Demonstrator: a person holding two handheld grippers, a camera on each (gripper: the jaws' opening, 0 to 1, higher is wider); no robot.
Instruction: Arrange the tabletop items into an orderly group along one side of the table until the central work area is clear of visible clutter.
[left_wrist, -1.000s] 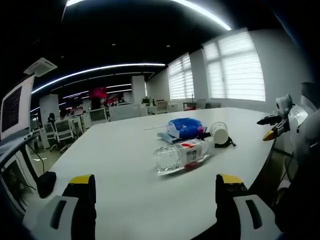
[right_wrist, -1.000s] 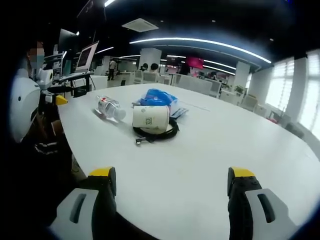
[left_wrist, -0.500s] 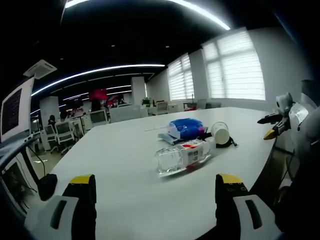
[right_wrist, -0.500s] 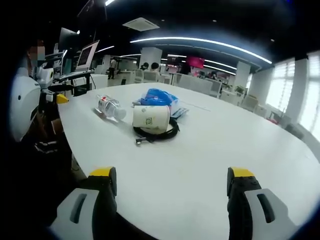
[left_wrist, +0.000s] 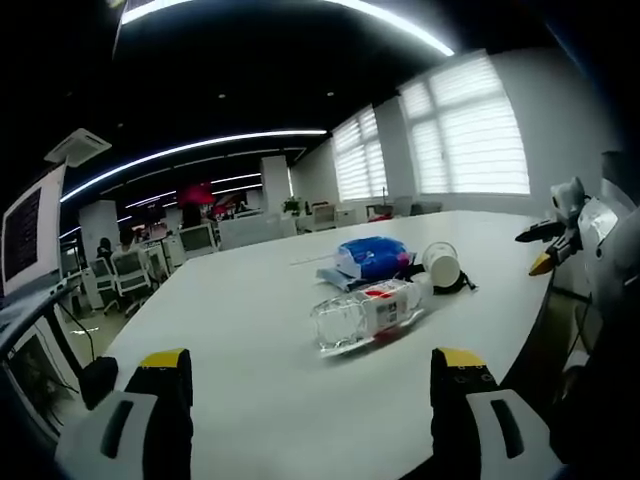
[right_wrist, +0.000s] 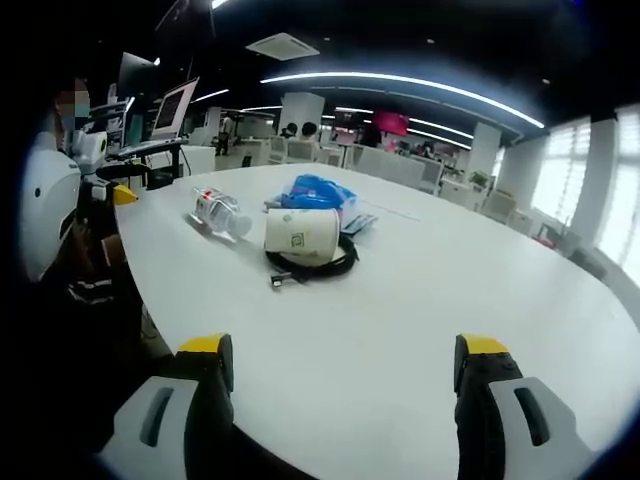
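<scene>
1. The table (left_wrist: 250, 300) is broad, smooth and white with a rounded edge; a small cluster of items lies on it, near the edge on the person's side.
2. A clear, ribbed plastic bottle (left_wrist: 368, 312) with a red-and-white label lies on its side, nearest the left gripper (left_wrist: 305, 395).
3. A white paper cup (right_wrist: 302, 237) lies tipped over on a coil of black cable (right_wrist: 312, 268).
4. Behind the cup sits a soft blue packet (right_wrist: 315, 192) on a flat pale package.
5. The left gripper's 2 yellow-tipped jaws stand spread wide with nothing between them, short of the bottle.
6. The right gripper (right_wrist: 345, 375) is likewise released and empty, well short of the cup.
7. Against 1 second ago, the items lie unchanged; only the left gripper view has shifted slightly.
</scene>
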